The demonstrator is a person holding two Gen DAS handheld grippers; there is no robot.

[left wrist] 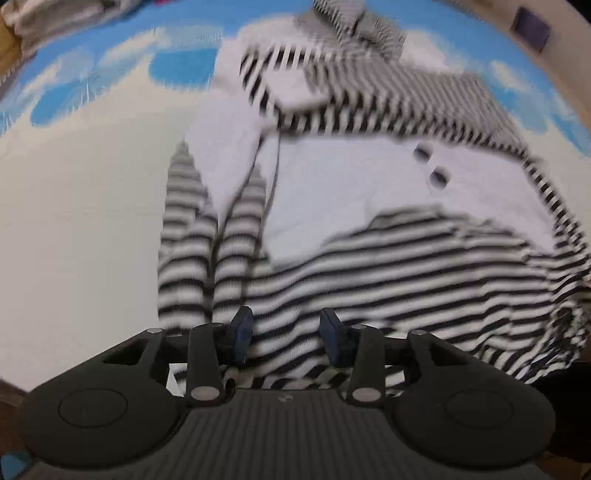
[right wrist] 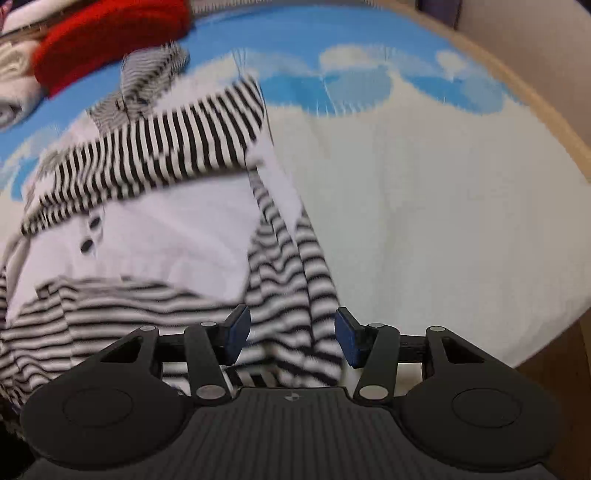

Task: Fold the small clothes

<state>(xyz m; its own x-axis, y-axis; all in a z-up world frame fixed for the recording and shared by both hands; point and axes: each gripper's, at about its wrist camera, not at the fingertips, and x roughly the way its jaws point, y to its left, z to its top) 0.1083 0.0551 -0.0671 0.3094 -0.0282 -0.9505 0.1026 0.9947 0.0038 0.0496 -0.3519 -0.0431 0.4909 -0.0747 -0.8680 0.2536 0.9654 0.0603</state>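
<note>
A small black-and-white striped garment (left wrist: 369, 266) lies on a sheet printed with blue sky and clouds (left wrist: 74, 206). It has a white front panel (left wrist: 351, 192) with two dark buttons (left wrist: 430, 166). My left gripper (left wrist: 286, 338) hovers over the striped hem, open, its blue pads apart and not pressing the cloth. In the right wrist view the same garment (right wrist: 147, 155) spreads to the left, with striped folds (right wrist: 291, 280) running down between the fingers. My right gripper (right wrist: 291, 338) is open above those folds. Both views are blurred.
A red cloth (right wrist: 110, 33) and pale folded clothes (right wrist: 14, 74) lie at the sheet's far left corner. A wooden edge (right wrist: 546, 122) bounds the surface on the right. Bare white sheet (right wrist: 443, 221) stretches right of the garment. A grey cloth (left wrist: 55, 18) lies at the far left.
</note>
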